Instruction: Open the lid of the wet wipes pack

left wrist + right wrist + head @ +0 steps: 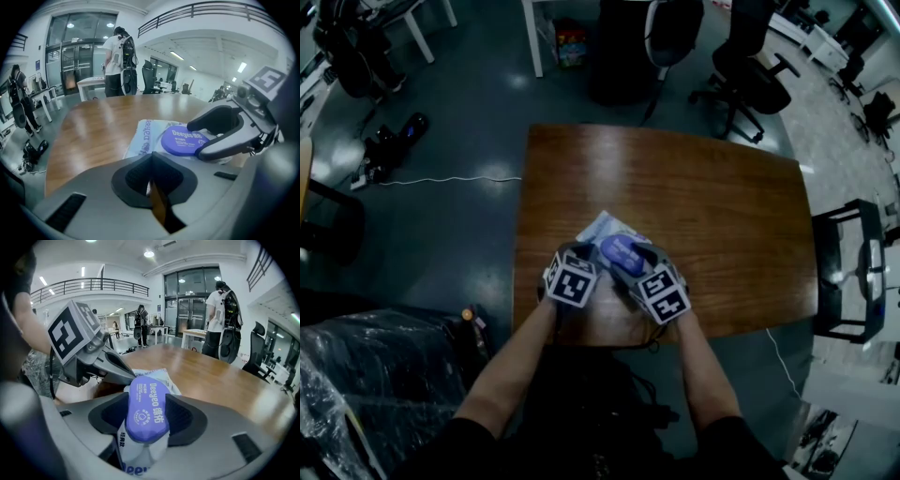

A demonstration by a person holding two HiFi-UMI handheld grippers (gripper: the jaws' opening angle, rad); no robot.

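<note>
Right gripper view: right gripper (143,417) is clamping the purple oval plastic lid (146,406) of the white wet wipes pack (138,456); left gripper (152,182) jaws are resting together.

head view: overhead, looks steeply down, moderately far from wooden table (712,216)
left gripper view: low over the table, faces across it, near wet wipes pack (143,136)
right gripper view: low, very near, pack fills foreground
shared: pack and tabletop, all three views

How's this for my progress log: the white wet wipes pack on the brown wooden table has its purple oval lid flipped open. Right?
No: the right gripper view shows the purple oval lid closed; the white wet wipes pack is on the brown wooden table.
</note>
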